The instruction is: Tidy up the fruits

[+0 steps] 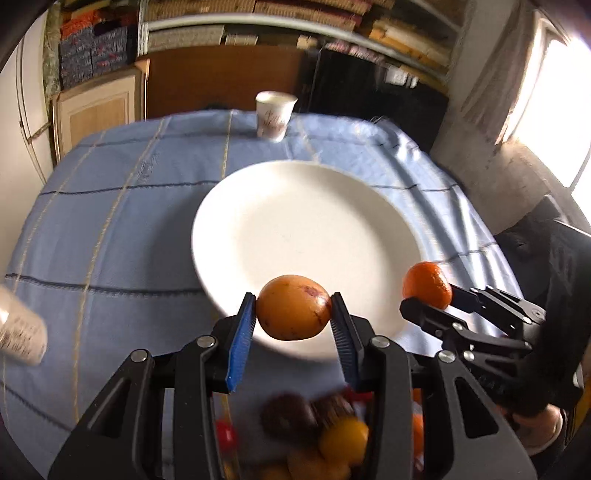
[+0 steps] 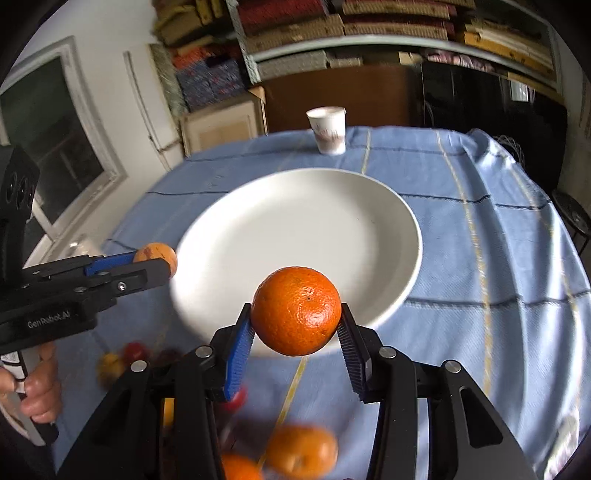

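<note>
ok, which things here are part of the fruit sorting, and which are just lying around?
Job:
- yellow fruit in left gripper
- orange in right gripper
- white plate
- loose fruit below

Lying about:
- paper cup
- blue tablecloth

place: home | cues: tablecloth (image 1: 110, 229); plate (image 1: 295, 206); stacked shelves (image 2: 369, 22)

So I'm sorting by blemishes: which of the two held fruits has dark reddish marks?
The yellow-orange fruit in the left gripper; the mandarin in the right gripper is evenly orange.
</note>
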Tool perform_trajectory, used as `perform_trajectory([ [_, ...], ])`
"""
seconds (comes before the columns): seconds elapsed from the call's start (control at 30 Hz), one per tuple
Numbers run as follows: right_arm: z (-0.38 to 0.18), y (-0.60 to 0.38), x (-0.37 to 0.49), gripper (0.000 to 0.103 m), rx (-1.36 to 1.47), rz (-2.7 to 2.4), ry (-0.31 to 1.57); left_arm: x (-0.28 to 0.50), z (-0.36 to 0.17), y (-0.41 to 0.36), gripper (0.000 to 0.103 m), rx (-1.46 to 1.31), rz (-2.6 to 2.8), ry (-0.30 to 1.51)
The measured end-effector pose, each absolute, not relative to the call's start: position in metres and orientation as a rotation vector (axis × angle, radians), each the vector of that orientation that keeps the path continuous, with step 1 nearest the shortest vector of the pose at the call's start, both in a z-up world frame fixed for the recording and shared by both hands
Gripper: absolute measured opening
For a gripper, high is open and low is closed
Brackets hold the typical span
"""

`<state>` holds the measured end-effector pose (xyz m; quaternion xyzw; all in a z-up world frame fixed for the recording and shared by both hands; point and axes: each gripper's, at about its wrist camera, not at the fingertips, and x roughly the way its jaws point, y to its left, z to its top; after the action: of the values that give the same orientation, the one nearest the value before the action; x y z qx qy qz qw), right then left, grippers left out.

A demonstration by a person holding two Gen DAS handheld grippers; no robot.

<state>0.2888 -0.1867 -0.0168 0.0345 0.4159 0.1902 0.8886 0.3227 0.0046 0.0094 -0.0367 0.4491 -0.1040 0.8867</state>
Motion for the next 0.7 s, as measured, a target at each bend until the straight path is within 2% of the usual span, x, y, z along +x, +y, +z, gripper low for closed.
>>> perform_trajectory([
  [0.27,-0.038,-0.175,0.315,0.047,0.076,0.418,0.927,0.363,-0.031,-0.001,0.041,-0.068,-0.205,1.041],
  [0.3,-0.037,-0.175,0.315,0.062,0.079,0.423,0.926,0.362,-0.032,-0.002,0.045,-0.067,-0.204,1.046],
  [0.33,-0.032,-0.177,0.312,0.083,0.088,0.435,0.917,0.361,-0.030,-0.002,0.066,-0.073,-0.205,1.050],
  [0.37,-0.027,-0.180,0.308,0.089,0.099,0.440,0.904,0.357,-0.024,0.000,0.083,-0.090,-0.205,1.032],
  [0.43,-0.010,-0.188,0.296,0.100,0.117,0.442,0.851,0.338,-0.006,0.007,0.095,-0.130,-0.196,0.947],
  [0.57,0.013,-0.207,0.268,0.099,0.163,0.470,0.738,0.294,0.019,0.020,0.099,-0.173,-0.213,0.831],
  [0.7,0.002,-0.219,0.242,0.100,0.166,0.424,0.690,0.241,0.020,0.040,0.099,-0.156,-0.168,0.717],
])
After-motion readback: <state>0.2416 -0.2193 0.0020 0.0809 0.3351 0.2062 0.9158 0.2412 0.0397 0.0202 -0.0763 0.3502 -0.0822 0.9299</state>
